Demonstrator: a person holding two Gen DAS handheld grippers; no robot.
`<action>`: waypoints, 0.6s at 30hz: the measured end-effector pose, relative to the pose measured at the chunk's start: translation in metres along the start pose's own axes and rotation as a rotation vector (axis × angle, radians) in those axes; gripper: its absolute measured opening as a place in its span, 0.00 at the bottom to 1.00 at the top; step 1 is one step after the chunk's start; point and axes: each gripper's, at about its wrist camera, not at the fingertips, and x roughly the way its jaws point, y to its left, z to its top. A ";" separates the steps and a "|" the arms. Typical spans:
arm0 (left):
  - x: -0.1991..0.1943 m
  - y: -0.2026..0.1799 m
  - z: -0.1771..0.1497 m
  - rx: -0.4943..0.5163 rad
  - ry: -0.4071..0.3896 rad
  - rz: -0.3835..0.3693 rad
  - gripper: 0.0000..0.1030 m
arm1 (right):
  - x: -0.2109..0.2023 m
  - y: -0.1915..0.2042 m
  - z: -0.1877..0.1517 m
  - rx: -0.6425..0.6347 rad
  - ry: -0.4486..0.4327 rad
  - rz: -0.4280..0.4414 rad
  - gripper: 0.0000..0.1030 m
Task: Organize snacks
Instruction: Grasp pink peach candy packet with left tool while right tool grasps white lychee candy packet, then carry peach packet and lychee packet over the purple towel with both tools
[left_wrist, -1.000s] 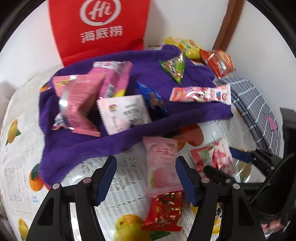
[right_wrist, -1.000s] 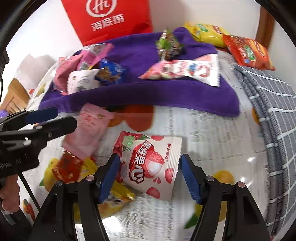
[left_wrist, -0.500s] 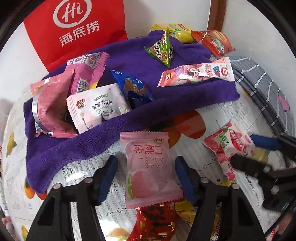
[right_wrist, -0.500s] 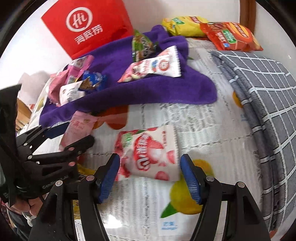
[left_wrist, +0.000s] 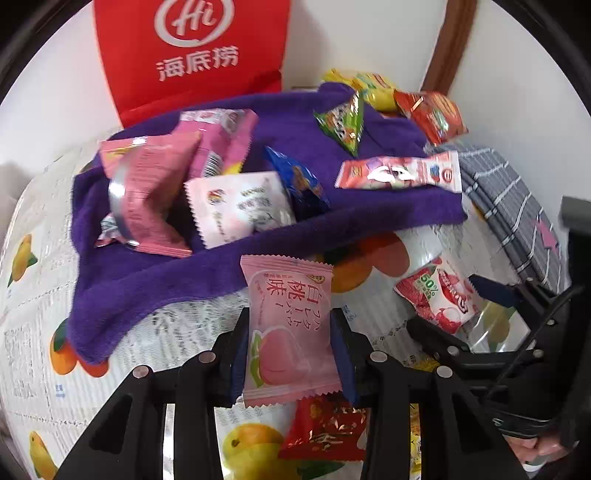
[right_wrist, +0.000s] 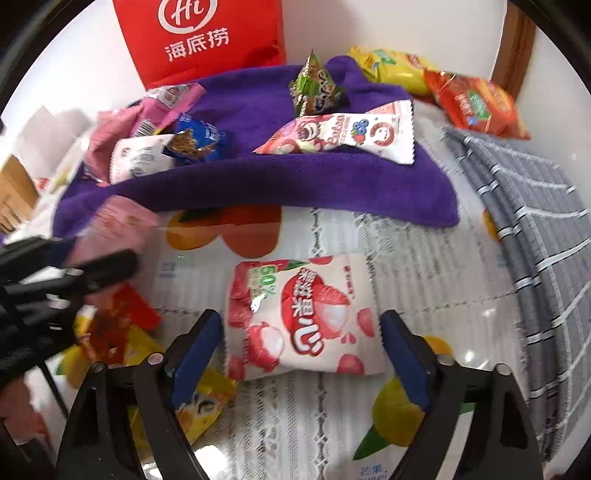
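Closed since before, left gripper (left_wrist: 290, 341) clamps pink peach packet (left_wrist: 288, 325).

White wall (left_wrist: 369, 44) behind; brown wooden trim (left_wrist: 448, 44) at corner; fruit-print tablecloth (right_wrist: 424, 266).

A purple towel (left_wrist: 229, 273) lies on a white worktop cover (right_wrist: 406, 266) printed with orange and yellow fruit. The peach snack packet (left_wrist: 290, 328) is pale pink; the lychee packet (right_wrist: 303, 317) red and white. The folded cloth (right_wrist: 535, 229) is grey with white checks.
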 end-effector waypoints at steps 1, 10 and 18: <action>-0.002 0.001 0.001 -0.004 -0.005 -0.001 0.37 | 0.000 0.000 -0.001 -0.002 0.000 0.002 0.78; -0.027 0.017 0.003 -0.024 -0.049 -0.011 0.37 | -0.008 -0.007 -0.003 0.023 -0.011 0.053 0.51; -0.050 0.033 0.004 -0.049 -0.083 -0.005 0.37 | -0.021 -0.014 0.001 0.041 0.015 0.069 0.23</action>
